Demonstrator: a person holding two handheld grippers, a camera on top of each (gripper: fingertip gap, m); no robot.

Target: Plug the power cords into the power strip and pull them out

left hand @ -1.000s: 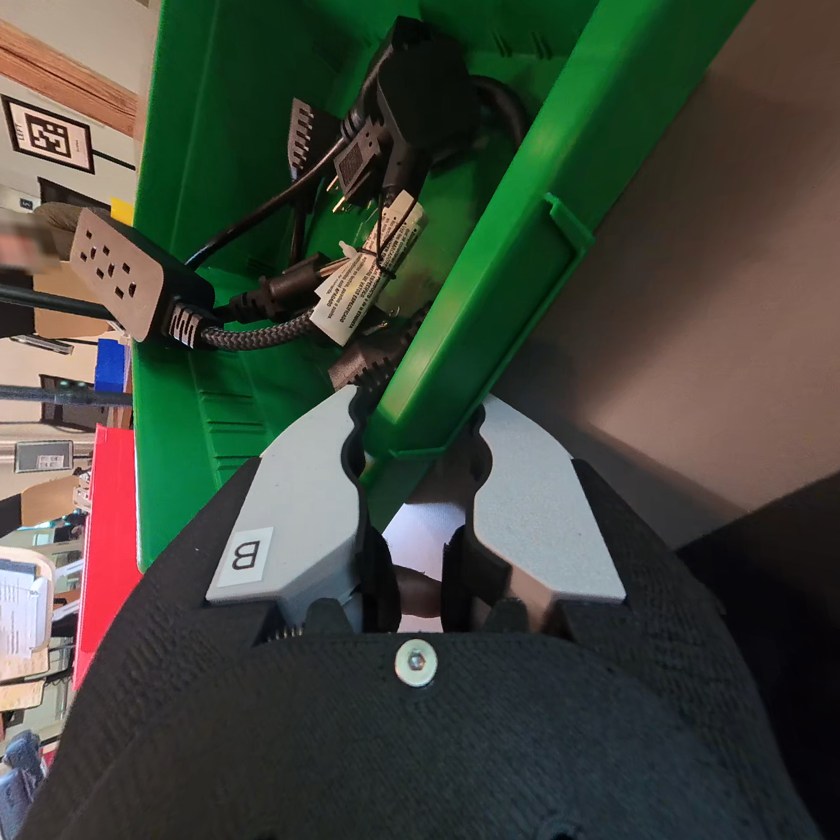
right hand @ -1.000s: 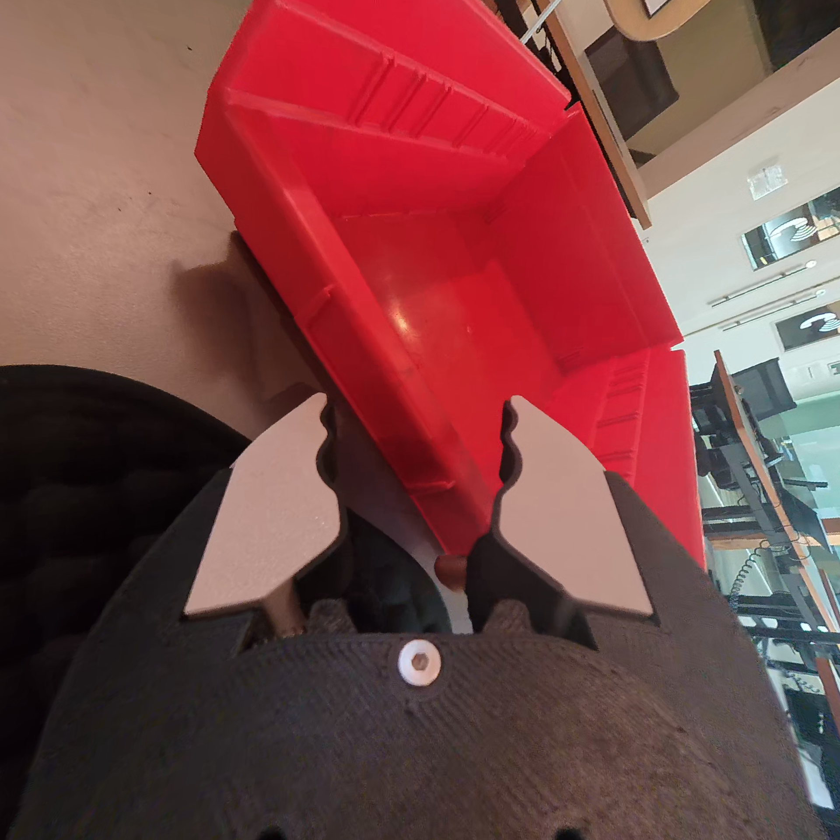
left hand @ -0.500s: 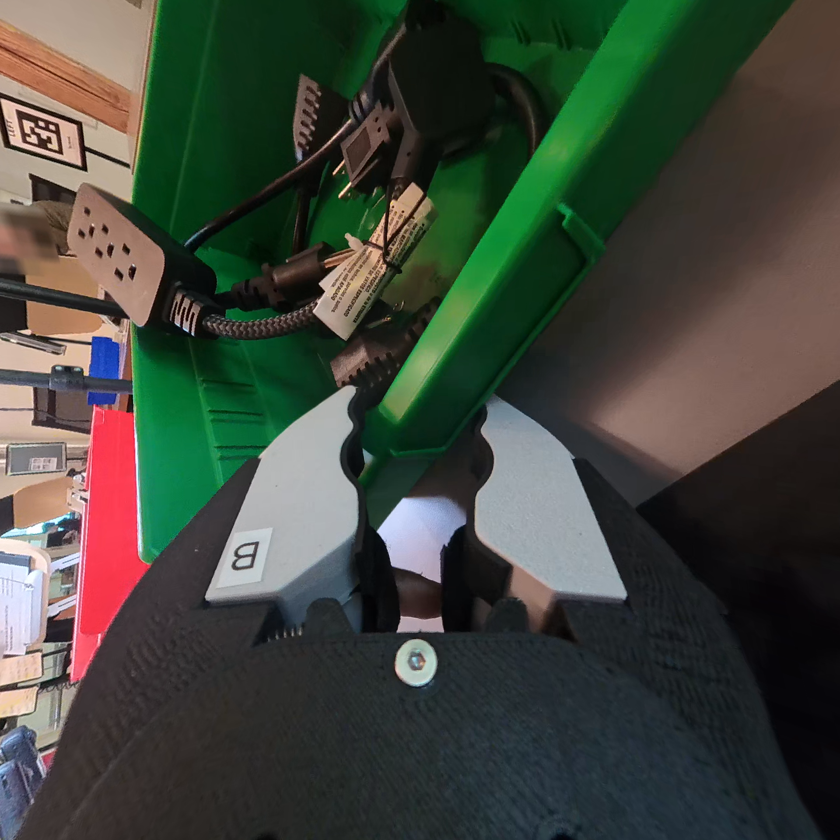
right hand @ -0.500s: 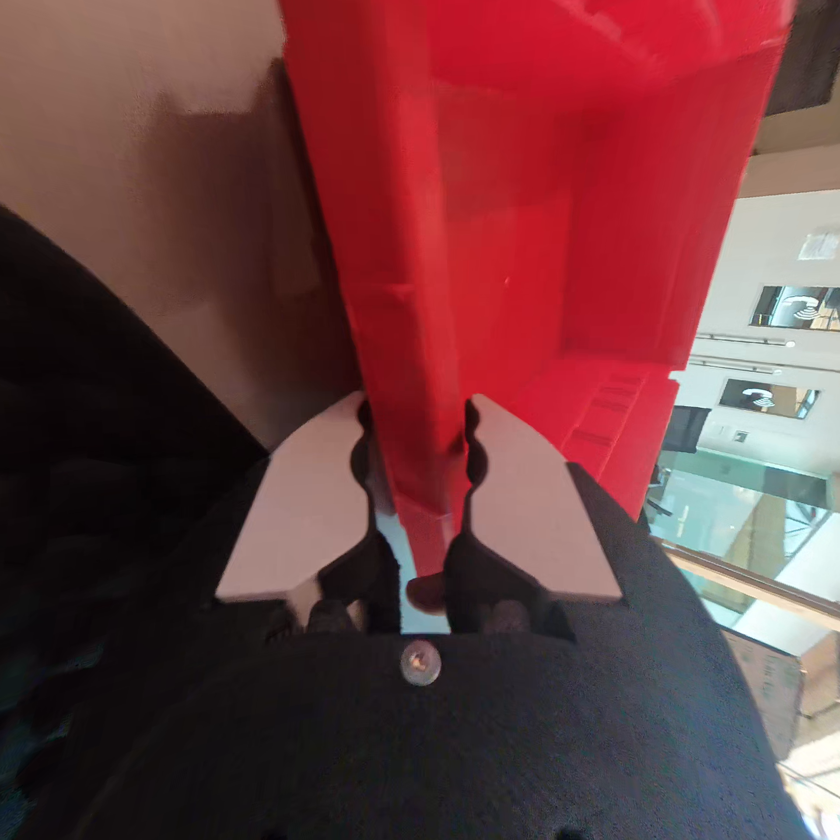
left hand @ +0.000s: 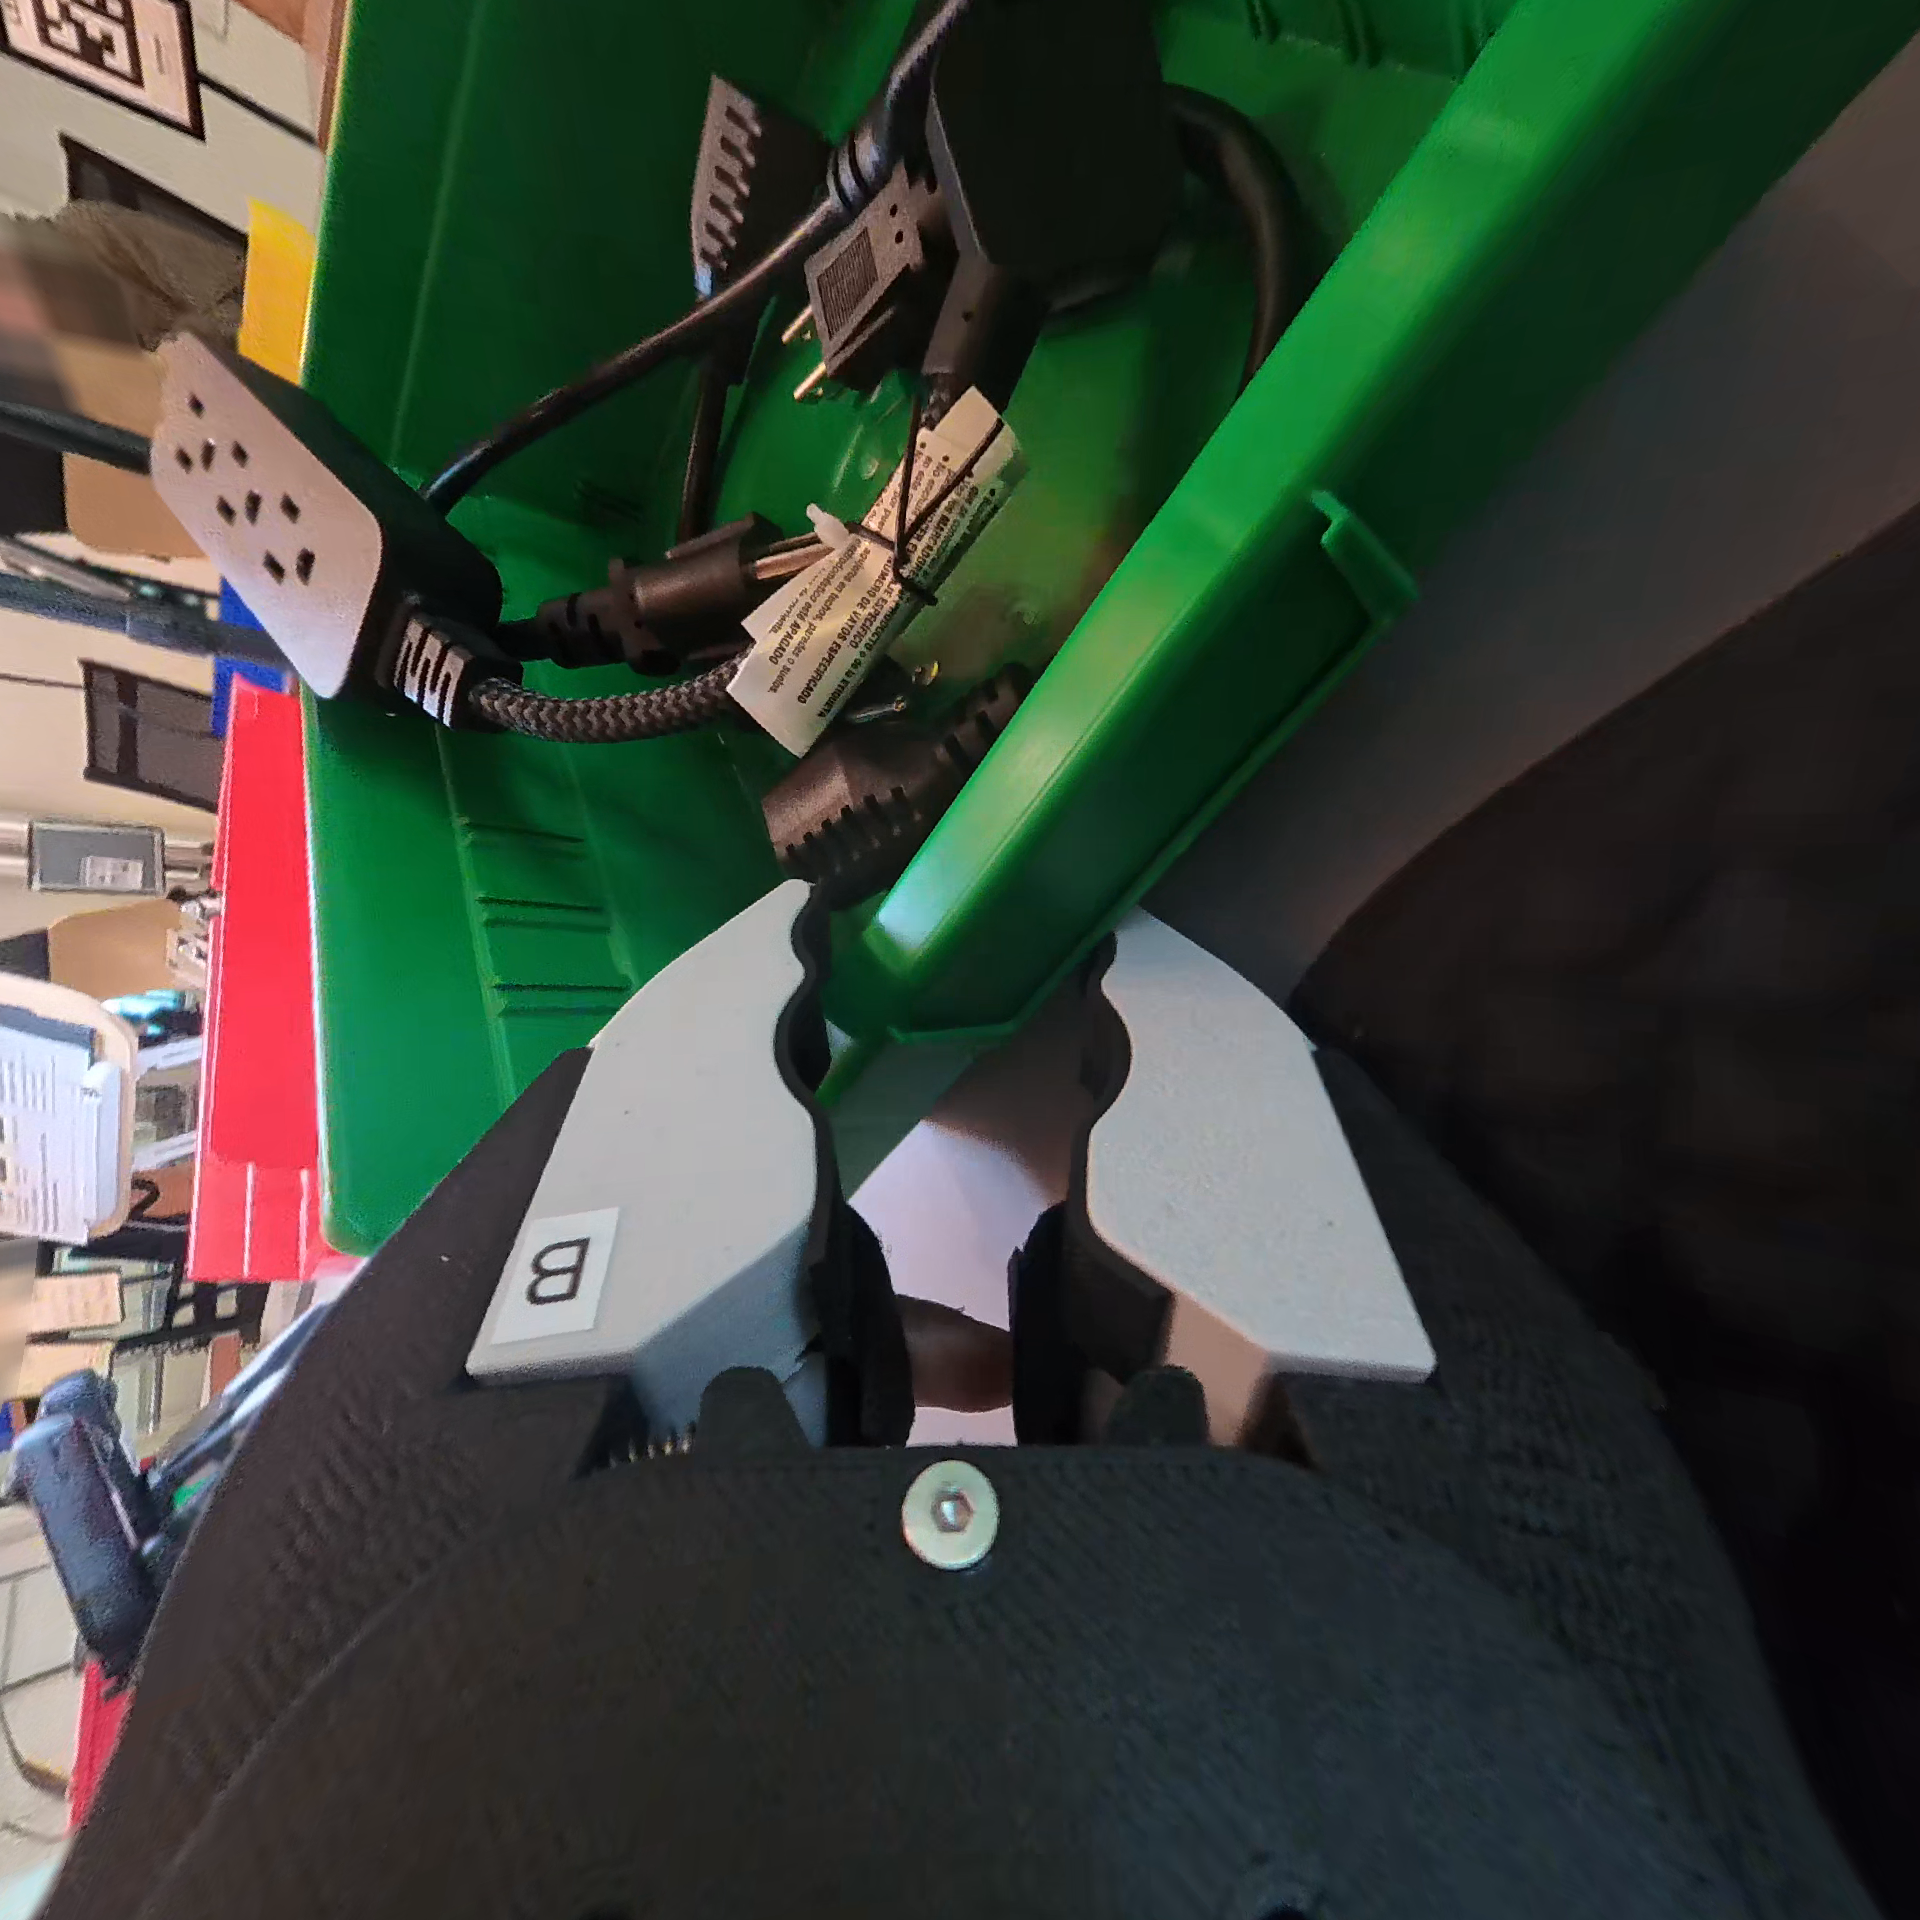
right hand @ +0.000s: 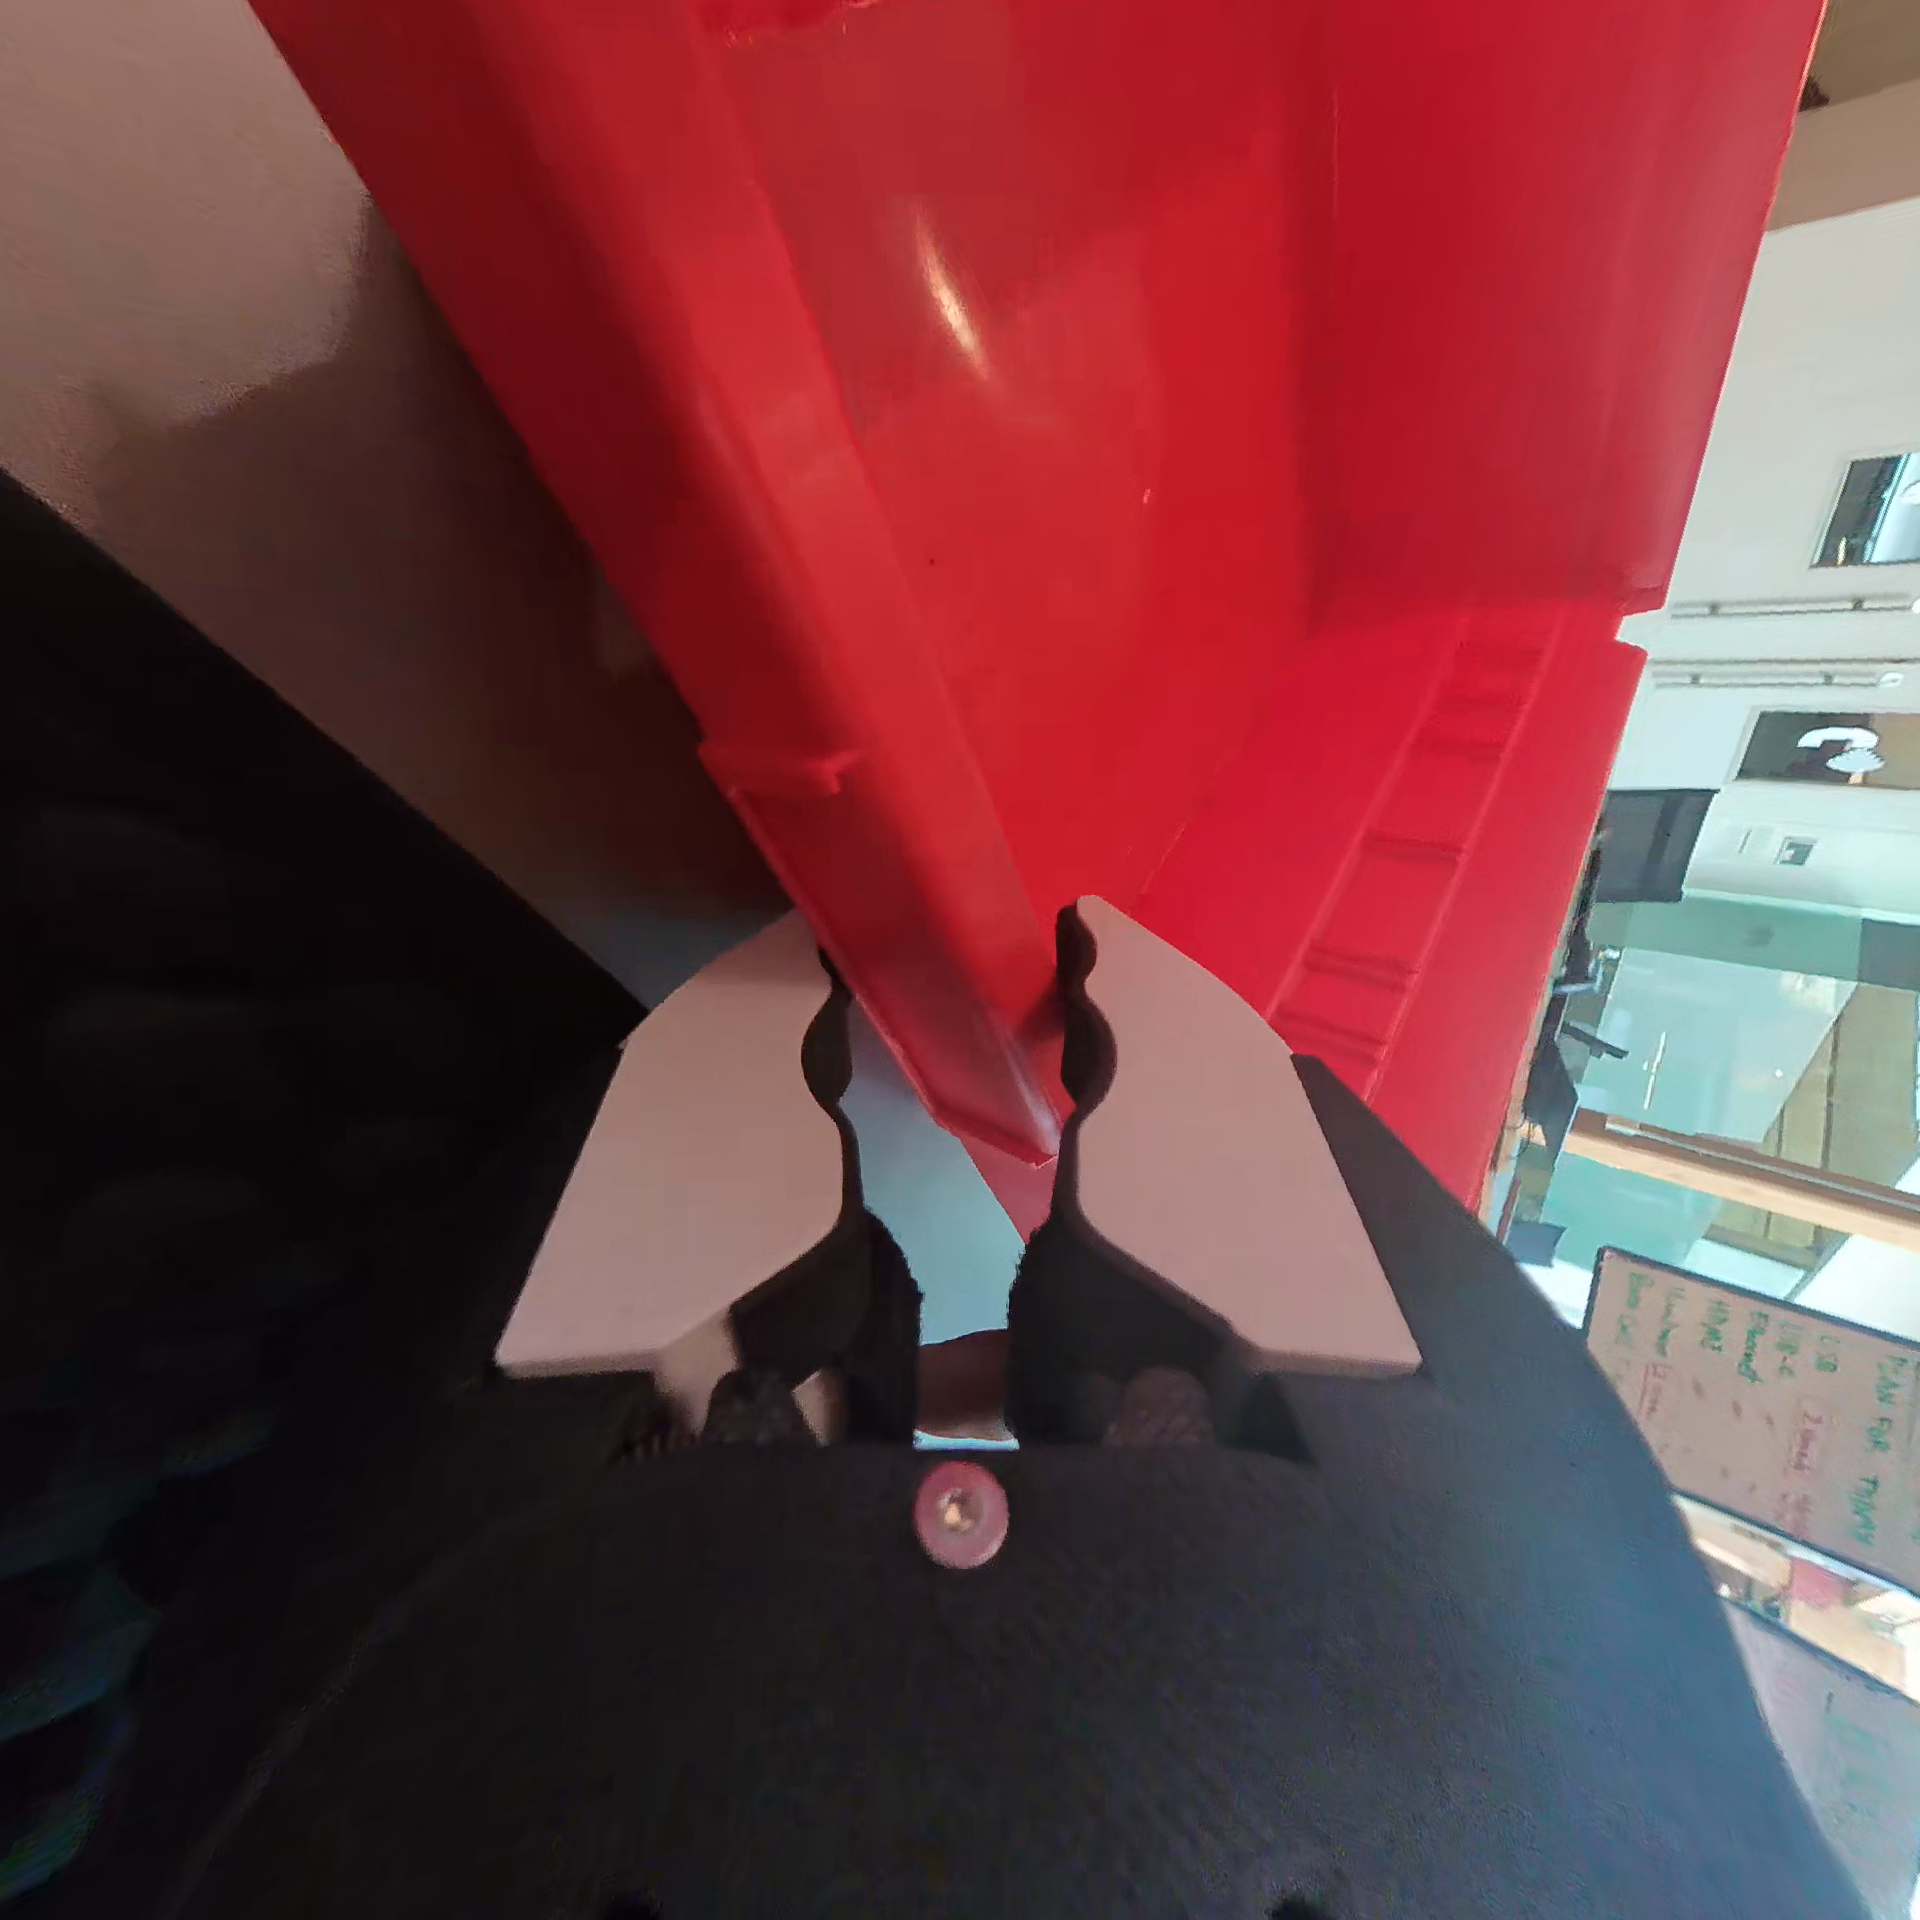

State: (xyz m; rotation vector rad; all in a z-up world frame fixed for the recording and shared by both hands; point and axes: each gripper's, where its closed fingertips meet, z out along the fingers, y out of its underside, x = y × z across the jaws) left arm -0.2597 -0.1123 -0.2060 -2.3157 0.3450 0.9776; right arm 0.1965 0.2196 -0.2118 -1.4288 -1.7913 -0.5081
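The power strip [left hand: 275,514] lies inside the green bin [left hand: 1174,644], propped against the bin's far wall with its socket face tilted up and outward. Its long axis runs diagonally toward the bin's near corner, and the braided cord [left hand: 613,712] leaves its lower end. The power cords [left hand: 883,281] lie tangled over the bin's floor beside it, none plugged in. One black plug [left hand: 862,805] rests against the near wall, and a white tag [left hand: 883,577] is tied among them.

The left gripper [left hand: 951,940] reaches in at the bin's near corner, rolled sideways, its fingers [left hand: 707,1081] narrowed onto the near wall's rim. The strip and cords sit ahead of the fingertips, apart from them.

The right gripper [right hand: 940,935], likewise rolled, has its fingers [right hand: 1205,1122] closed on the corner rim of the red bin [right hand: 1039,416], which rests on the grey table [right hand: 208,312].
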